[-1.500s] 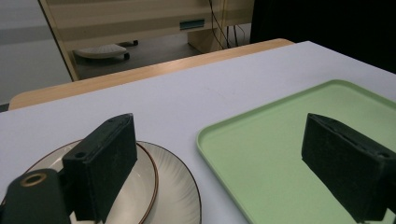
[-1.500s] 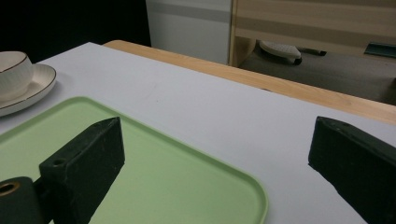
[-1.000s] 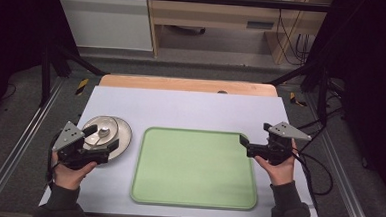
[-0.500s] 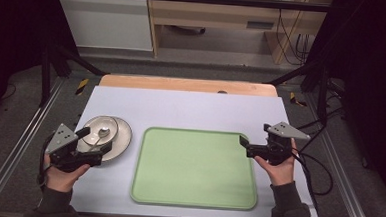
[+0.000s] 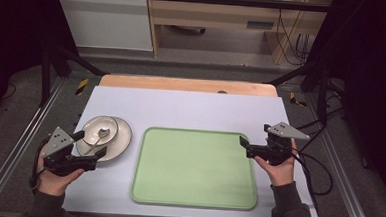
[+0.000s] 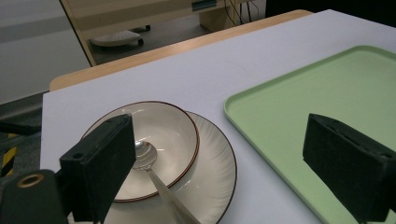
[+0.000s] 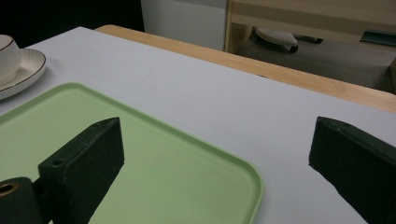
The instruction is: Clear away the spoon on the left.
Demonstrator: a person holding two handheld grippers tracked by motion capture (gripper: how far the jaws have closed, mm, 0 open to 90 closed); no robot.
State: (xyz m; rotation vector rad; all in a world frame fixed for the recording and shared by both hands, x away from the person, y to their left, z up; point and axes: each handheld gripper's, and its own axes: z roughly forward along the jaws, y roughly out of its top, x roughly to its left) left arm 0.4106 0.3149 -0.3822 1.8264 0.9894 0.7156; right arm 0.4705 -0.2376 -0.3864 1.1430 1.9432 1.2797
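While the person sits with a gripper in each hand, this is how the table lies from where I stand:

Left gripper [image 5: 93, 144]: jaws wide apart, holding nothing, low at the near left edge of the crockery.

Right gripper [image 5: 243, 142]: jaws likewise spread and empty, hovering at the right rim of the green tray [image 5: 195, 168], well apart from the dishes.

Spoon [image 5: 99, 136]: a metal one, its bowl lying in the small white bowl [image 5: 100, 130], the handle [image 6: 170, 200] slanting out over the rim toward the person.

Bowl and plate: the brown-rimmed bowl sits on a larger cream plate [image 5: 122, 137], pushed toward the plate's left side, both on the white tabletop [image 5: 191, 108] just left of the tray.

Tray: nothing on it, centred in front of the person.

The relation that counts: in the left gripper view the spoon handle runs down between the two jaws, closer to the left-hand one, its long axis roughly along the gripper's own line of sight, not across it.

Nearer hand: the left by far; I'd judge that it takes the spoon.

My guess at the move: ease forward and down, turning the wrist if needed so the pads close across the handle's narrow width.
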